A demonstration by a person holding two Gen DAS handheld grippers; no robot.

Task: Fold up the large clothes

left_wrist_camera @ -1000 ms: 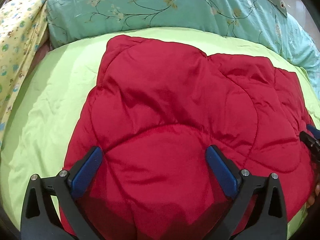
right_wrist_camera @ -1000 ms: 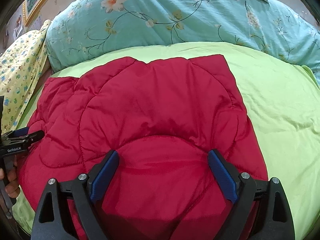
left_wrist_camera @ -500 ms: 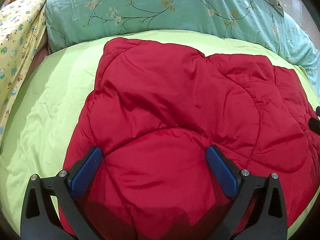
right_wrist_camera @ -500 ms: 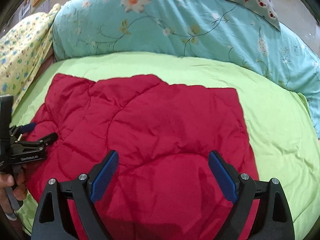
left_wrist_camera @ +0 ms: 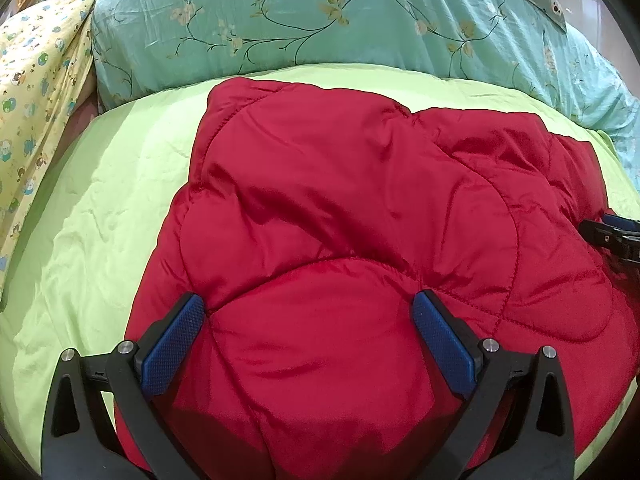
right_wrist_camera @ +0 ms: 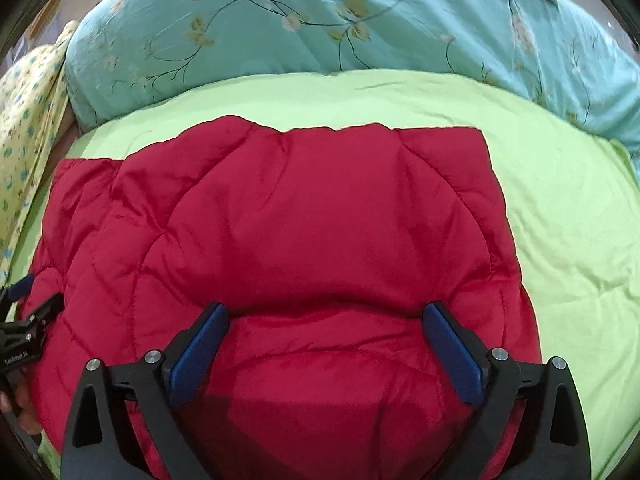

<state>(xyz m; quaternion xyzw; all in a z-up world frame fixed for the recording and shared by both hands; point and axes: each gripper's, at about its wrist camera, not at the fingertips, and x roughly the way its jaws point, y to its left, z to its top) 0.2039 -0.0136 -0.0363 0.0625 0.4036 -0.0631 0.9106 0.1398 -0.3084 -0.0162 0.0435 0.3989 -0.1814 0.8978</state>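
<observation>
Red quilted padded garment (left_wrist_camera: 360, 240), probably a puffer jacket though no sleeve or collar reads clearly, lies spread on a lime-green bed cover (left_wrist_camera: 100, 220). Its far edge runs fairly straight in the right wrist view, square corner at the far right. Behind it, a teal floral duvet (left_wrist_camera: 320, 20) bunched along the head of the bed; yellow printed cloth (left_wrist_camera: 36, 92) at far left. Left gripper (left_wrist_camera: 308, 320) hangs over the near part of the garment, blue pads set wide apart, nothing pinched between them. Right gripper (right_wrist_camera: 326, 330) likewise over the near hem, jaws opening, red fabric lying under and between the pads but not clamped. Each gripper shows at the edge of the other's view.
</observation>
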